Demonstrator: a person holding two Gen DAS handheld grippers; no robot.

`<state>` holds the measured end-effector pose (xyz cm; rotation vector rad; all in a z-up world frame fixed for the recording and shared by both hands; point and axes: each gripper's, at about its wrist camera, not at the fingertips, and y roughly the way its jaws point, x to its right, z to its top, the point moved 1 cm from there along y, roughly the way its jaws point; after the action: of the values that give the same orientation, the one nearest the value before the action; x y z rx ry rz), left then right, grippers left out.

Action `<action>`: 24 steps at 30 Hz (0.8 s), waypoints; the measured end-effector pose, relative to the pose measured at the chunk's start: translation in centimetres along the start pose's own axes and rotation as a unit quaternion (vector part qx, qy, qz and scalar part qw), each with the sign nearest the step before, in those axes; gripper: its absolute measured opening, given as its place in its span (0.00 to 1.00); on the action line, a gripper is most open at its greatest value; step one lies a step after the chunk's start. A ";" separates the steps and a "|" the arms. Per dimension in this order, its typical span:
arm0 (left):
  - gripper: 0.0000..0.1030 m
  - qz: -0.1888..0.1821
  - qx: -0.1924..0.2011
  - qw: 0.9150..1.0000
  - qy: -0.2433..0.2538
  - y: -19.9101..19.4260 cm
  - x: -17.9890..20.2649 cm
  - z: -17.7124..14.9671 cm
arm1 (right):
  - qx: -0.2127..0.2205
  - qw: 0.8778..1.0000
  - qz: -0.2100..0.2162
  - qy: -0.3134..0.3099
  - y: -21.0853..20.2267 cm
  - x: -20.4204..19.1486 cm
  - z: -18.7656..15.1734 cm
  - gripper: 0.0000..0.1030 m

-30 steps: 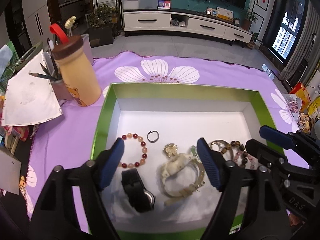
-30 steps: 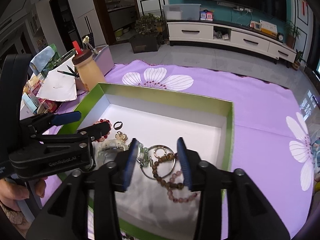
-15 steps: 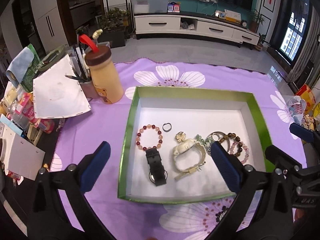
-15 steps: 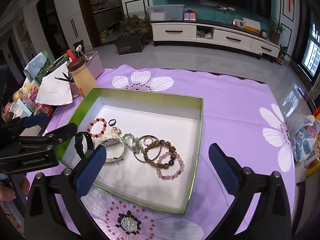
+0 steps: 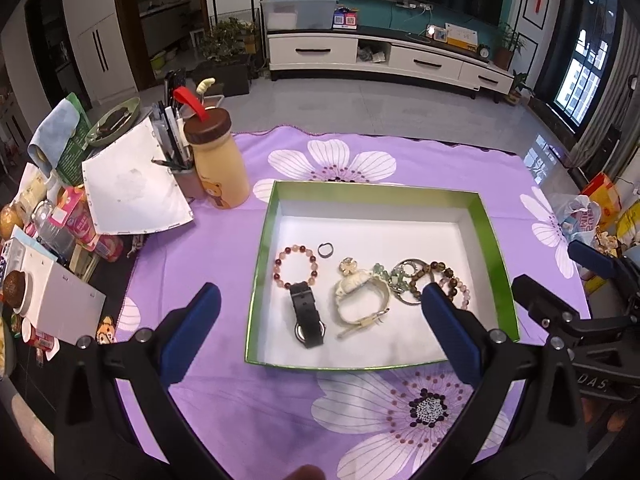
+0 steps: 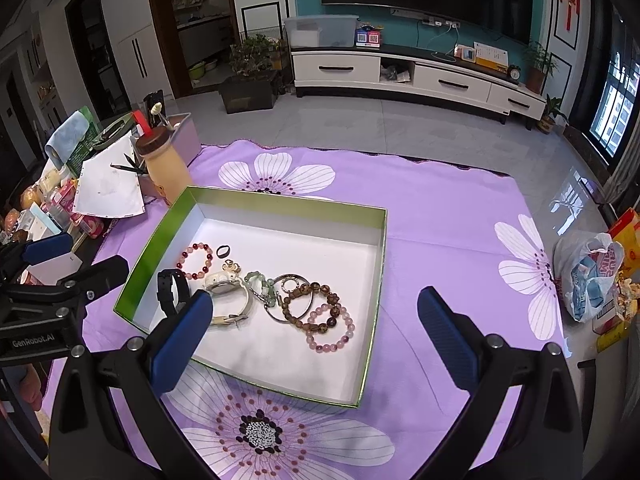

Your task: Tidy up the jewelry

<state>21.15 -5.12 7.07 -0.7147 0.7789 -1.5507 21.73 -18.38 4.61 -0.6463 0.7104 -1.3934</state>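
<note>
Both grippers spread wide, holding nothing, raised above the cloth (image 5: pixel 240 392): left gripper (image 5: pixel 320 328) and right gripper (image 6: pixel 316 328). 1 green box (image 5: pixel 262 264) on the purple cloth, all jewelry inside along its near half. Count: 2 watches, black watch (image 5: pixel 306 314) and cream watch (image 5: pixel 362 294), side by side; 1 red bead bracelet (image 5: pixel 295 266) touching the black strap; 1 small ring (image 5: pixel 325 249) apart; 1 gold charm (image 5: pixel 348 266); 1 green bead chain (image 6: pixel 262 286); 1 metal hoop (image 6: pixel 290 298); 1 brown bracelet (image 6: pixel 310 306) overlapping 1 pink bracelet (image 6: pixel 330 330). 1 bottle (image 5: pixel 216 164) left of the box.
</note>
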 end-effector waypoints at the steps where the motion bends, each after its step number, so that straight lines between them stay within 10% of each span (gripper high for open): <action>1: 0.98 0.004 -0.001 1.000 0.003 0.0 0.1 0.0 | 0.000 1.000 -0.001 0.001 0.0 0.0 0.0 0.99; 24: 0.98 0.027 -0.002 1.000 -0.006 0.6 -0.5 -0.1 | 0.001 1.000 -0.009 -0.008 -0.1 -0.3 0.1 0.99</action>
<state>21.44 -4.70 6.51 -0.7003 0.7870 -1.4941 21.71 -18.13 4.74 -0.6632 0.6914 -1.4036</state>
